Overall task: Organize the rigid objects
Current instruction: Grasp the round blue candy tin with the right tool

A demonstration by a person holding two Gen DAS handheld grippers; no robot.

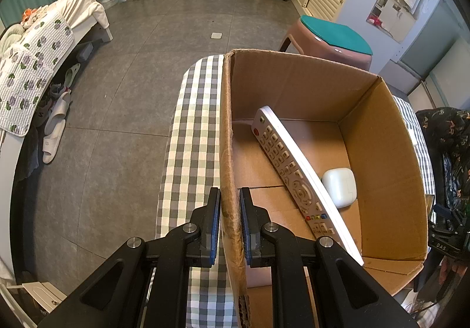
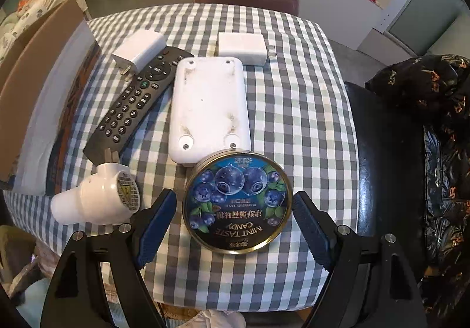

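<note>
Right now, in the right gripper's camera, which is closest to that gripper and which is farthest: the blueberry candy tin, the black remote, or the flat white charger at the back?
1. Candy tin: nearest, lying between the open fingers of the right gripper.
2. Black remote: farther back, on the left side of the table.
3. Flat white charger: farthest, near the table's far edge, past the white rectangular device.

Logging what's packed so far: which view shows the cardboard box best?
The left wrist view: the cardboard box is seen from above, open, with a white remote and earbud case inside, and the left gripper clamped on its wall. The right wrist view shows only an outer side at the left edge.
</note>
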